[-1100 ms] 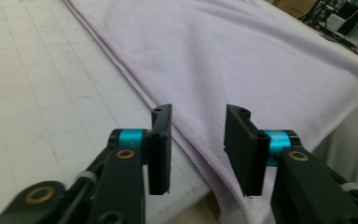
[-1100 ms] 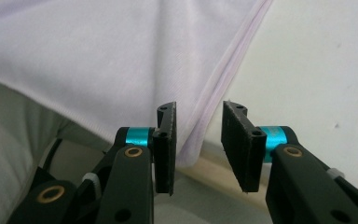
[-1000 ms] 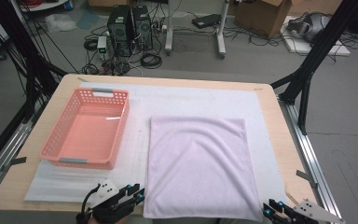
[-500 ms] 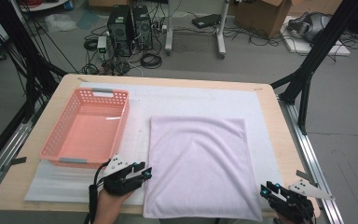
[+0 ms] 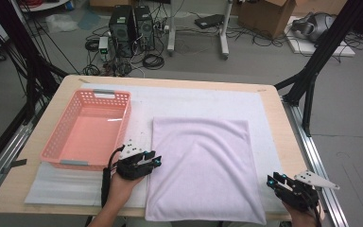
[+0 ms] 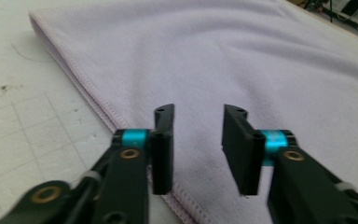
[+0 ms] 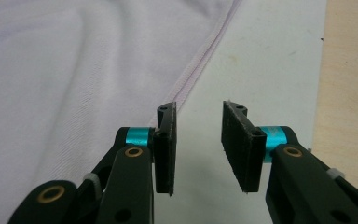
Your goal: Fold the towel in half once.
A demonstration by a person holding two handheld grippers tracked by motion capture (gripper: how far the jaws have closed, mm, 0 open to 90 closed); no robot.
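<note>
Left gripper (image 5: 154, 161), high view: jaws part open at the left hem of the lavender towel (image 5: 203, 165); they have just been closing, nothing clamped. Right gripper (image 5: 273, 179) is part open just off the towel's right edge. Towel lies flat on the white mat (image 5: 189, 101), beside the pink basket (image 5: 87, 130).

Left gripper view: jaws (image 6: 198, 140) apart over the hem (image 6: 88, 100); nap smooth, softly rippled.

Right gripper view: jaws (image 7: 198, 142) apart over bare mat (image 7: 261, 56), stitched hem (image 7: 200, 65) beside one jaw.

Empty pink basket (image 5: 87, 130) on white mat (image 5: 198, 101) — wooden table (image 5: 274, 123), far computer towers (image 5: 132, 26)
</note>
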